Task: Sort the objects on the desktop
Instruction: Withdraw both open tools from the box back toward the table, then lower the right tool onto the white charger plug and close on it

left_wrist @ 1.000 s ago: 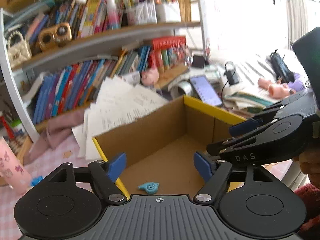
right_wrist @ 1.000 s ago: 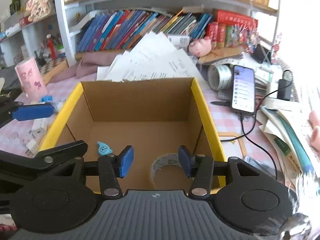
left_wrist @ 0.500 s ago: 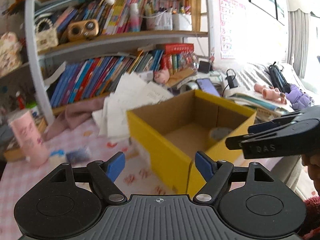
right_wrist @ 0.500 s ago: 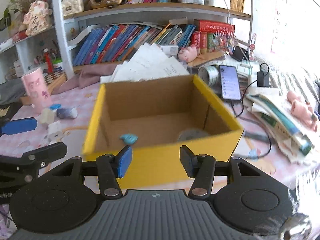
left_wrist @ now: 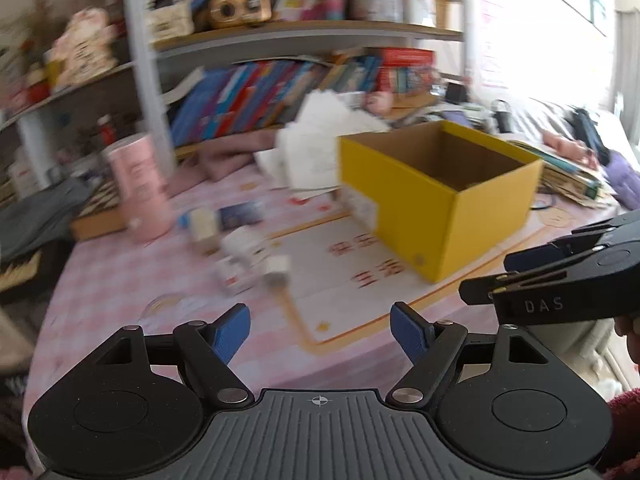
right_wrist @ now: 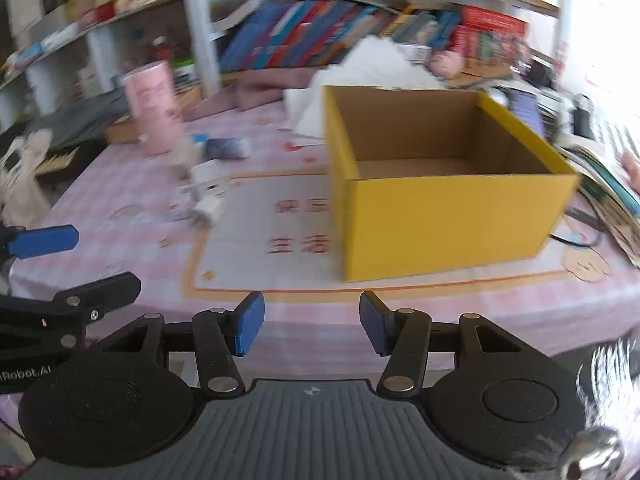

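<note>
Both tongs held wide, nothing gripped.
Left tongs and right tongs are held short of the desk; the box sits ahead-right, loose bits ahead-left. Blurred aim could knock them aside.

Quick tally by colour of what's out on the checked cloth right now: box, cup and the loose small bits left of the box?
Yellow: 1, the cardboard box
Pink: 1, the tall cup
Dark blue: 1, a small flat pack
White: about 3 small blurred items, exact count unclear
Total: about 6
</note>
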Demonstrator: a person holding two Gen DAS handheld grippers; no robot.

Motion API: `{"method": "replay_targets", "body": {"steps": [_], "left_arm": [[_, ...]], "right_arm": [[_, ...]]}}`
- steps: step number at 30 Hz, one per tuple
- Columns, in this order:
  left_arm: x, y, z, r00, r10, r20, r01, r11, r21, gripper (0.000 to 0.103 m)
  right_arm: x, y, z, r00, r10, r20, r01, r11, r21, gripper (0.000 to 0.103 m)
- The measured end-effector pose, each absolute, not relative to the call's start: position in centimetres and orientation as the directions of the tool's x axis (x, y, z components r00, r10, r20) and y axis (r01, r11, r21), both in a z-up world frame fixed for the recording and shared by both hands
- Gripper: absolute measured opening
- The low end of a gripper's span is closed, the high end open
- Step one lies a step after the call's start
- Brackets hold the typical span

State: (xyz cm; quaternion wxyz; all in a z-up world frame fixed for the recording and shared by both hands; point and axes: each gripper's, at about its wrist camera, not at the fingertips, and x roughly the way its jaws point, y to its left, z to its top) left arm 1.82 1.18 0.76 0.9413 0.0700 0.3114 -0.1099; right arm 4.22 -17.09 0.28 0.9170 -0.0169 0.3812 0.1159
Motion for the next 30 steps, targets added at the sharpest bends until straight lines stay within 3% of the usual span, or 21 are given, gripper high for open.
{"method": "replay_targets", "body": {"steps": [12, 30], "left_arm": [[0.0, 8.3, 1.0, 0.805, -0.033, -0.592, 0.037, 0.999, -0.004, 0.079], [3.6, 8.3, -0.2, 0.778, -0.025, -0.627, 0.035, 0.999, 0.003, 0.079]], "right_arm": [[4.4, -10.1, 1.2, 0.65, 0.29, -0.703, -0.401, 0.916, 0.008, 0.055], [7.9, -9.1, 0.1, 0.615, 0.296, -0.731, -0.426, 0.905, 0.008, 0.058]]}}
